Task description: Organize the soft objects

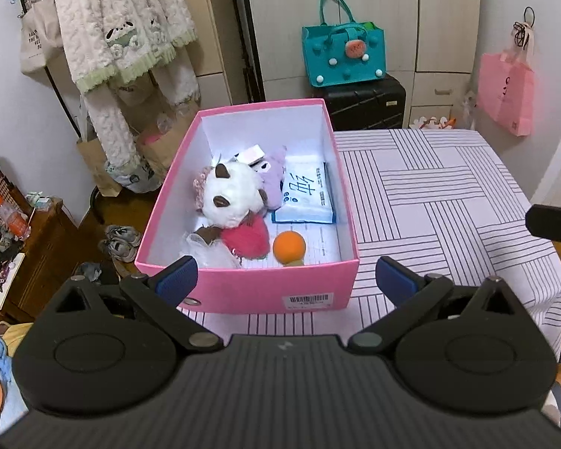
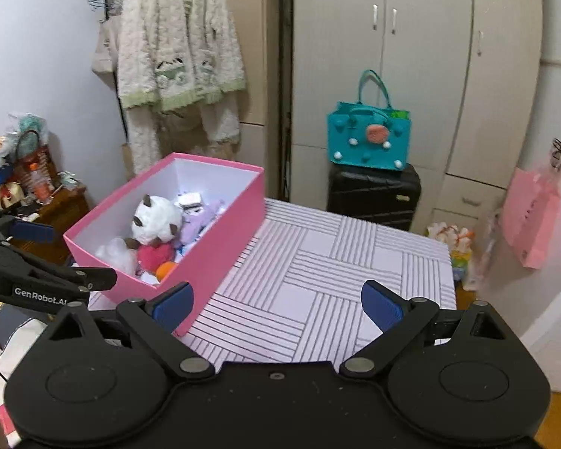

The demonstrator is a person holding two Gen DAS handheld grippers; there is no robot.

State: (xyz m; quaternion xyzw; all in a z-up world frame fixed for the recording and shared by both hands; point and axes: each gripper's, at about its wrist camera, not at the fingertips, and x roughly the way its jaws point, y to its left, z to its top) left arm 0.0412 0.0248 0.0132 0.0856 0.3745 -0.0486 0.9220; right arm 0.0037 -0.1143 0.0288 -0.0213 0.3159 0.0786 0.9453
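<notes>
- Currently, the pink box (image 1: 265, 284) sits on the left part of the striped tablecloth (image 1: 430, 194), lid off, its near wall facing the left gripper (image 1: 286, 280).
- Contents, as far as the left wrist view shows: white plush toy (image 1: 230, 194), purple plush (image 1: 275, 183), red fuzzy heart (image 1: 248, 239), orange ball (image 1: 288, 247), a white gauzy item (image 1: 205, 250), and a tissue pack (image 1: 306, 194) lying flat along the right wall.
- Left gripper: jaws spread wide, nothing between the pads; it hangs just short of the box's near wall.
- Right gripper (image 2: 276, 307): likewise released and empty, over bare cloth to the right of the box.
- Table survey: the right wrist view shows no loose soft object on the cloth beside the box.
- Judgement: gathering looks essentially done; all the soft items in view are inside the box.
- Remaining: possibly tidying the pile or fitting a lid; no lid is visible, so I cannot tell.
</notes>
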